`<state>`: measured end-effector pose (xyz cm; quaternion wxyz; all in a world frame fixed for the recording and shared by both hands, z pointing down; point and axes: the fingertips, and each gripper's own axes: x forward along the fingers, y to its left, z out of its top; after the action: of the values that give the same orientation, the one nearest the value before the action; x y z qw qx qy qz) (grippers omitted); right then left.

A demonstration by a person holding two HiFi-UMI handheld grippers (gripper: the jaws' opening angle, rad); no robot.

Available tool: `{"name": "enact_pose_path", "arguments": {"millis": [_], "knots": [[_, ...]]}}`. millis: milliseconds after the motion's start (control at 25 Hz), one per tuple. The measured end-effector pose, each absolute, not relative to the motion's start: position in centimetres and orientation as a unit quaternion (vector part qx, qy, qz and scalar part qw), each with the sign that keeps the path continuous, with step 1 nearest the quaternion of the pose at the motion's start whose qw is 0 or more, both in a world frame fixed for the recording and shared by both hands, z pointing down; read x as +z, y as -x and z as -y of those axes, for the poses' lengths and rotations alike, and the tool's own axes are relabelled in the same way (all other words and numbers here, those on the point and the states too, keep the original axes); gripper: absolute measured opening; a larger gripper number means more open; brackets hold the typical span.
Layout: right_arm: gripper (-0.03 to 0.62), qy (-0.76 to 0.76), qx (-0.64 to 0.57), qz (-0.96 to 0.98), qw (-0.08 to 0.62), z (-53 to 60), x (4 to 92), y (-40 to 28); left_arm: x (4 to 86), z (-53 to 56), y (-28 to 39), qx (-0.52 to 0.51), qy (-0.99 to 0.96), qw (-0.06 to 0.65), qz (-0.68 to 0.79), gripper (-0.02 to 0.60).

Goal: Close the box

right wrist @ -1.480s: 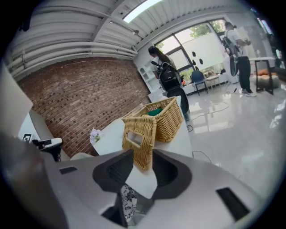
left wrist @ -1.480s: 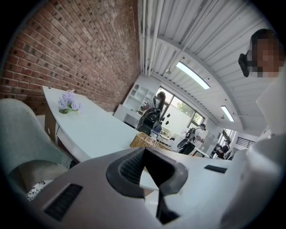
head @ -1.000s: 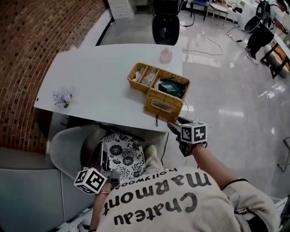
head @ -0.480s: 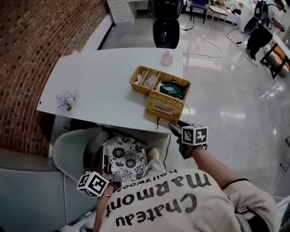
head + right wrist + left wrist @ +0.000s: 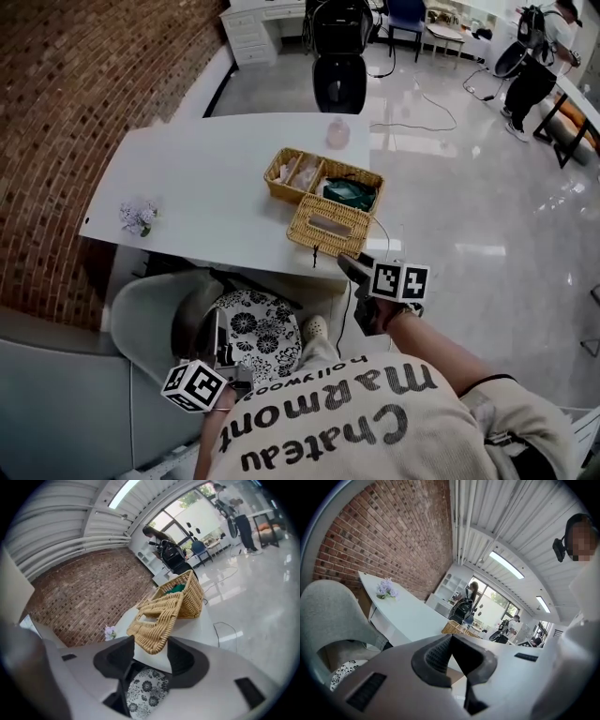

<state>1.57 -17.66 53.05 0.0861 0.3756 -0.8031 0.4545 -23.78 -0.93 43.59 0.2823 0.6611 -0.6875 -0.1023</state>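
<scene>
A wicker box (image 5: pixel 323 183) stands near the front edge of the white table (image 5: pixel 206 178), with green cloth inside. Its woven lid (image 5: pixel 326 225) hangs open toward me. My right gripper (image 5: pixel 349 266) is at the lid's free edge. In the right gripper view the lid (image 5: pixel 157 616) is tilted, and its lower corner fills the gap between both pads of the gripper (image 5: pixel 151 644). My left gripper (image 5: pixel 225 361) hangs low beside the chair, away from the box. Its jaws (image 5: pixel 451 639) meet at the tips with nothing between them.
A pink bottle (image 5: pixel 337 133) stands behind the box, and a small flower sprig (image 5: pixel 137 217) lies at the table's left. A grey chair (image 5: pixel 150 309) with a floral cushion (image 5: pixel 253 323) sits under the front edge. A black chair (image 5: pixel 339 75) and a person (image 5: pixel 534 66) are farther off.
My right gripper has edged left to the lid's free edge and now has the lid between its pads. The left gripper has stayed low by the chair.
</scene>
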Motion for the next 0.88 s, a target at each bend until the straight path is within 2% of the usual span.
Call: {"name": "enact_pose_path", "arguments": {"millis": [320, 480, 680, 880], "knots": [[0.222, -0.384, 0.506, 0.772, 0.028, 18.1, 49.8, -1.8, 43.6, -1.5, 22.9, -0.107, -0.652, 0.279, 0.697, 0.002], [0.212, -0.403, 0.517, 0.754, 0.03, 18.6, 49.1, -2.3, 43.7, -2.5, 22.7, -0.107, -0.645, 0.277, 0.704, 0.002], [0.236, -0.413, 0.516, 0.75, 0.029, 19.1, 47.7, -2.4, 43.7, -3.7, 23.2, -0.109, -0.633, 0.275, 0.716, 0.002], [0.235, -0.402, 0.571, 0.715, -0.017, 20.0, 46.5, -2.7, 43.7, -3.6, 23.5, -0.111, -0.628, 0.275, 0.72, 0.002]]}}
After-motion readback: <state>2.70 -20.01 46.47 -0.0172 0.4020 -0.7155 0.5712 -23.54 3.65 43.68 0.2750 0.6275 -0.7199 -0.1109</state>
